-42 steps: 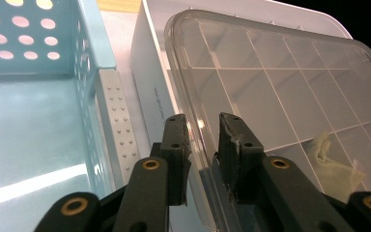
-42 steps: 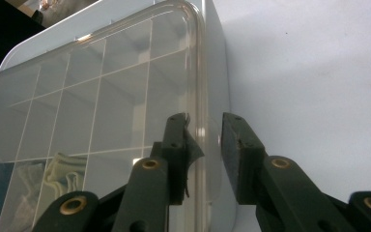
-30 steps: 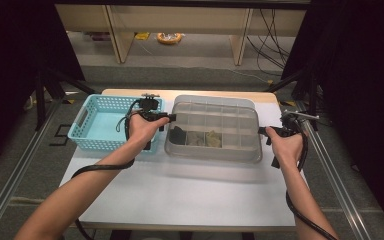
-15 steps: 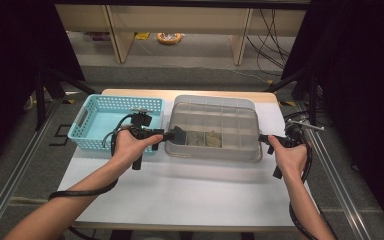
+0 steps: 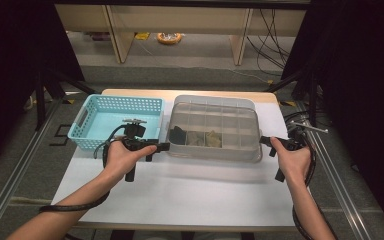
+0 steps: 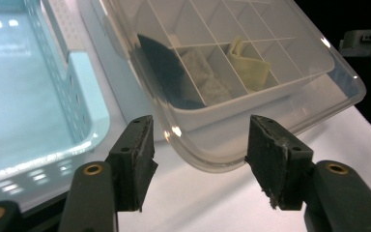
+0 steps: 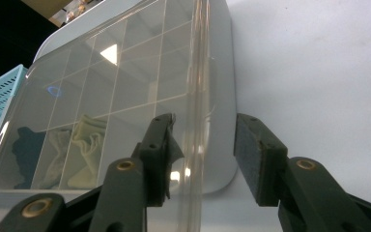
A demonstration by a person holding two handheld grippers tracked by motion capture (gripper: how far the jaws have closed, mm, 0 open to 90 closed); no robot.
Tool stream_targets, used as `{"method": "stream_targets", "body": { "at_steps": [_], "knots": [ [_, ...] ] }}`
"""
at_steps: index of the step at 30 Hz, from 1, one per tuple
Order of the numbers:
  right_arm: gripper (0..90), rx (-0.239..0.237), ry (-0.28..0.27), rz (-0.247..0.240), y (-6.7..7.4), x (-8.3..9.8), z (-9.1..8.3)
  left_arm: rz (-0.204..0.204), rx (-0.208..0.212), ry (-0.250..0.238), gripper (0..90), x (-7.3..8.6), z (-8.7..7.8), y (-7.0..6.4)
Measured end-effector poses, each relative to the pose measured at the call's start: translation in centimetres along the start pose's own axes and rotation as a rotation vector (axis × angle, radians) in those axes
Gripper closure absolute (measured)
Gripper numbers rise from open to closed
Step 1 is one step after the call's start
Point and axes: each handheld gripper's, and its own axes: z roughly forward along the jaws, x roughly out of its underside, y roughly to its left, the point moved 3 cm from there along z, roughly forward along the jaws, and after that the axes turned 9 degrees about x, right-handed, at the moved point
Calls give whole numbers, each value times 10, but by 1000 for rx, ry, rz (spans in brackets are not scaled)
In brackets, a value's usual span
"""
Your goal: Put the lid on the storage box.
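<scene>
Both hands have drawn back toward the near corners of the clear lidded box (image 5: 214,127) on the table (image 5: 190,195), left gripper (image 6: 200,145) and right gripper (image 7: 202,154) just opened, straddling its rim unclamped, seemingly for repositioning.

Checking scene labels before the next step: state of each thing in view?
Box: lid on, flat on the table, cloths in three front compartments.
Basket: upright, empty.
Left gripper: jaws just opened, astride the box corner, pads clear of it.
Right gripper: jaws just closing slightly, open, astride the box rim.
</scene>
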Motion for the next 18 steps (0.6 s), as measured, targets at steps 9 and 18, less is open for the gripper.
{"method": "stream_targets", "body": {
  "at_steps": [9, 18],
  "knots": [
    [608, -10, 27, 0, 4, 8, -6, -74, 39, 10, 447, 3, 4, 2],
    [608, -15, 32, -5, 3, 14, -9, -93, 33, -2, 452, 1, 6, 7]
  ]
}}
